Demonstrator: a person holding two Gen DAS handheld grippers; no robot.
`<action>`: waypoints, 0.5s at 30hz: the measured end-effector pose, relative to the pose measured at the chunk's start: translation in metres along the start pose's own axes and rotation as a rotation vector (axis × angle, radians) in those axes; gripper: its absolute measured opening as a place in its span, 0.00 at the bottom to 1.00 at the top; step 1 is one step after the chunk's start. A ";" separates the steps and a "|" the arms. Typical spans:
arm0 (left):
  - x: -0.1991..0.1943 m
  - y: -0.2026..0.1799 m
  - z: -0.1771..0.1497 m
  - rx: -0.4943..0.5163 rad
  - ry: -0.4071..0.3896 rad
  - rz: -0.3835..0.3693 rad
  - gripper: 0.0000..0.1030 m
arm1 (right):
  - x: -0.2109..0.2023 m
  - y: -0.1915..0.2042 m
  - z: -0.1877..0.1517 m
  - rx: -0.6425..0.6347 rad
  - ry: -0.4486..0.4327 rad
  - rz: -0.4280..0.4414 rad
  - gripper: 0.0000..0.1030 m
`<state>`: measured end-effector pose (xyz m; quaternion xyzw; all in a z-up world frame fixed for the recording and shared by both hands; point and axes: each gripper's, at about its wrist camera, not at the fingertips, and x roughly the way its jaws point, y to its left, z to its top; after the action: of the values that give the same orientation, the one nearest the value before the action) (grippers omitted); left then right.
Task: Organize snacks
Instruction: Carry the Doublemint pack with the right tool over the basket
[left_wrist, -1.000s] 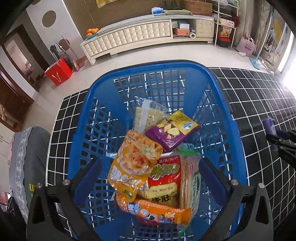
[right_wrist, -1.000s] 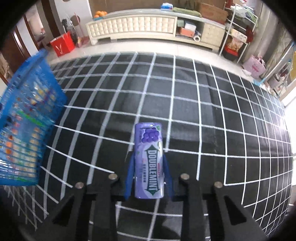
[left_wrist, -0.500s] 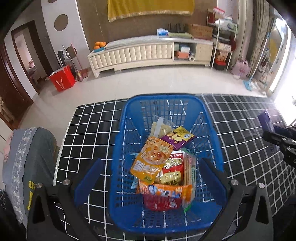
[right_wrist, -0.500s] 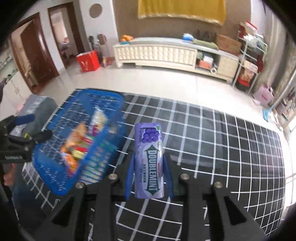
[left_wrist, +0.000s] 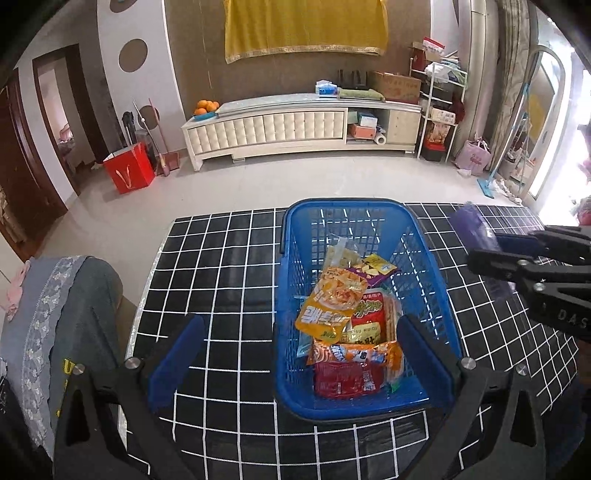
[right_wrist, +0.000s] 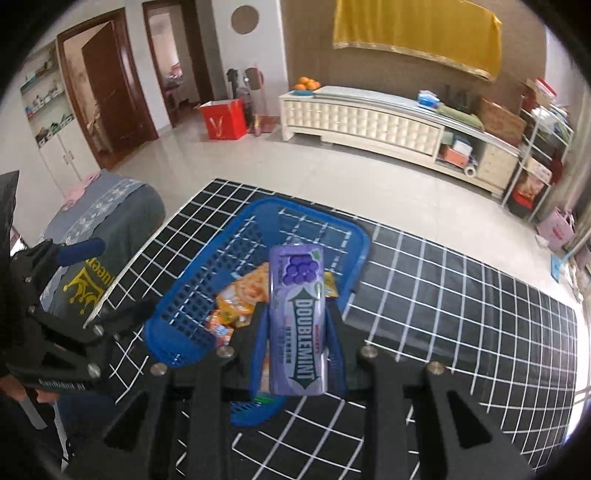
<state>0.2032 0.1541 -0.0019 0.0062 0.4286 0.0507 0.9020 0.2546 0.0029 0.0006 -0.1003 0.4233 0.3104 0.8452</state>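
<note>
Item: purple Doublemint gum canister. It is being gripped by the right tool, blue pads pressing on both flanks, its long axis running straight out along the fingers, grape-printed end leading.

Item: blue basket. It is sitting on the black grid-patterned bench, ahead of and below the right tool and slightly to its left; the canister's leading end is overlapping the basket's opening in the right wrist view. Contents: yellow-orange chip bag, red packets, a purple-and-yellow packet, all lying loose in the middle.

Item: left tool. It is standing released and empty, its fingers straddling the basket's near end from above.

Judgement: the right hand is the one carrying the load, and the coming move is likely turning on bringing the canister forward and down over the open basket before letting go.
</note>
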 end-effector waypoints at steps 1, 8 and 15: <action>0.001 0.001 -0.001 0.000 -0.002 -0.004 1.00 | 0.003 0.004 0.003 -0.010 0.004 0.001 0.33; 0.015 0.016 -0.010 -0.010 0.000 -0.013 1.00 | 0.032 0.026 0.008 -0.054 0.054 0.011 0.33; 0.037 0.031 -0.024 -0.036 0.017 -0.019 1.00 | 0.073 0.038 0.003 -0.077 0.135 0.025 0.33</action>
<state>0.2052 0.1876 -0.0441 -0.0145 0.4352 0.0499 0.8988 0.2665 0.0662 -0.0512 -0.1483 0.4684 0.3295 0.8063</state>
